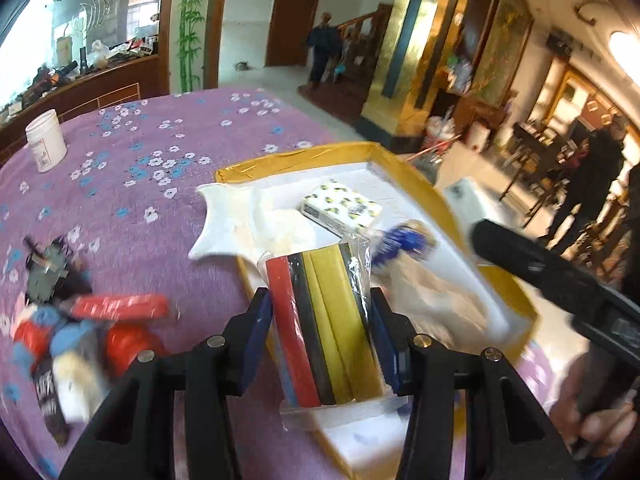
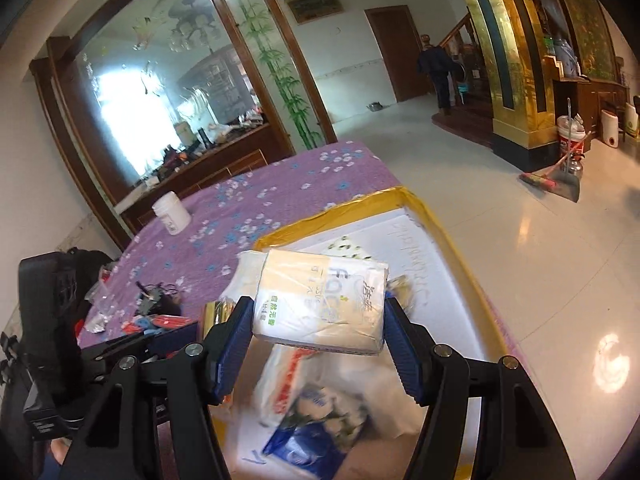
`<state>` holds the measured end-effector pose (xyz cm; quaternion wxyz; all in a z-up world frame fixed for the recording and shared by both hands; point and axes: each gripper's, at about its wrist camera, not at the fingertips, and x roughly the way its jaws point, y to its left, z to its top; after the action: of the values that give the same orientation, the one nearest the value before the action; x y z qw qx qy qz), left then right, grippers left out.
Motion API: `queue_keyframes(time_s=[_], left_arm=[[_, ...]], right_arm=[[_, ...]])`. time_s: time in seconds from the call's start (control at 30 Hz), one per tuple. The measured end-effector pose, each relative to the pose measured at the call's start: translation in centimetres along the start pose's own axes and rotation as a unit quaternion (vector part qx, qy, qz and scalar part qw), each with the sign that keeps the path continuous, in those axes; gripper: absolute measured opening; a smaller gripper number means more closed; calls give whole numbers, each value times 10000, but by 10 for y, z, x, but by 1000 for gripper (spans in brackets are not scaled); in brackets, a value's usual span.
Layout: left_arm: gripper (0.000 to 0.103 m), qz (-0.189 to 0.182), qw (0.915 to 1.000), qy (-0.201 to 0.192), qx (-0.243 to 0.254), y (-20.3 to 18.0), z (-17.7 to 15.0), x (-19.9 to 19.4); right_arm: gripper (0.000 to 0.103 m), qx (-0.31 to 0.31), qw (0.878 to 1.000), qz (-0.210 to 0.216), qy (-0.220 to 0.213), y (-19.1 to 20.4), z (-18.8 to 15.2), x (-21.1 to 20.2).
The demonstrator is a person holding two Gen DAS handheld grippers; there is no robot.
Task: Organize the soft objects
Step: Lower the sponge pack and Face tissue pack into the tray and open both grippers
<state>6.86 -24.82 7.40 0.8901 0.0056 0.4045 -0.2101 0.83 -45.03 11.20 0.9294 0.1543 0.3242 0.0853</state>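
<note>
progress: partway. The yellow-rimmed white box [image 1: 404,168] at frame centre already holds a lemon-print tissue pack [image 1: 342,208], crumpled white plastic [image 1: 280,224], a blue-and-white wrapped item [image 1: 404,240] and pale bags at lower right.
in transit: two items, one per gripper, both over the box, neither set down.
left to do: a loose pile [image 1: 68,340] at lower left on the purple floral tablecloth [image 1: 160,184], with red, blue and white soft bits, a red flat pack [image 1: 120,306] and a dark item. My read: several more trips.
left gripper [image 1: 322,308]: pinching a clear-wrapped pack of sponge strips [image 1: 324,320] (red, black, yellow). Blue pads press both long sides; pack runs lengthwise out between the fingers, above the box's near-left rim.
right gripper [image 2: 320,316]: clamped on a facial tissue pack [image 2: 320,296], cream and white with green print. Pads on both short ends, pack held crosswise, over the box interior.
pose: both point forward and down toward the box, side by side. The right unit's black body shows at right edge of the left view, with a hand [image 1: 596,412] on its grip.
not task: white plastic jar [image 1: 46,140] at upper left of the table; people standing in the room beyond.
blur: pile and box contents are smeared, so exact items there are uncertain.
</note>
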Motion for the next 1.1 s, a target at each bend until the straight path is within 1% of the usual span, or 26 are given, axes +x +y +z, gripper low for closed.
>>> queue_keyframes(time_s=[0.07,0.13,0.2,0.27,0.37,0.47,0.6,0.63,0.7,0.77,0.93,1.03,1.1], left_arm=[[47,72,9999,80,-80,1,10,17],[47,121,9997,91,-204,4,17,27],[47,71,9992,115,-365,9,20,35],[47,-32,9986,164,-500,13,20,40],[47,33,9990,178,-405,15,15,46],[47,-56,9992,166,-354,13,13,46],[47,-49,9998,58,-182,7,9,42],[48,-62,9999,24,-159,6,9,41],[56,-115,9998,-16,-135,6,9,40],[59,-178,9998,-36,-123,5,8,37],[62,-129,9997,-213,-23,2,7,28],[68,-43,9993,-364,-7,1,6,21],[71,-18,9990,-445,-18,0,7,18]], right_arm=[[69,-63,9997,-193,144,-6,12,12],[69,-70,9994,-276,209,-12,20,23],[69,-74,9985,-395,358,-19,28,39],[69,-8,9979,-393,512,-25,32,55],[69,-12,9959,-593,687,-29,33,74],[70,9,9941,-689,843,-31,34,89],[70,-66,9921,-891,886,-30,34,96],[71,-71,9916,-920,901,-30,35,96],[73,-39,9919,-895,902,-29,35,95],[75,16,9928,-863,837,-30,35,89],[76,109,9955,-710,624,-26,30,64],[76,192,9974,-596,369,-20,17,40],[77,271,9985,-437,201,-14,2,23]])
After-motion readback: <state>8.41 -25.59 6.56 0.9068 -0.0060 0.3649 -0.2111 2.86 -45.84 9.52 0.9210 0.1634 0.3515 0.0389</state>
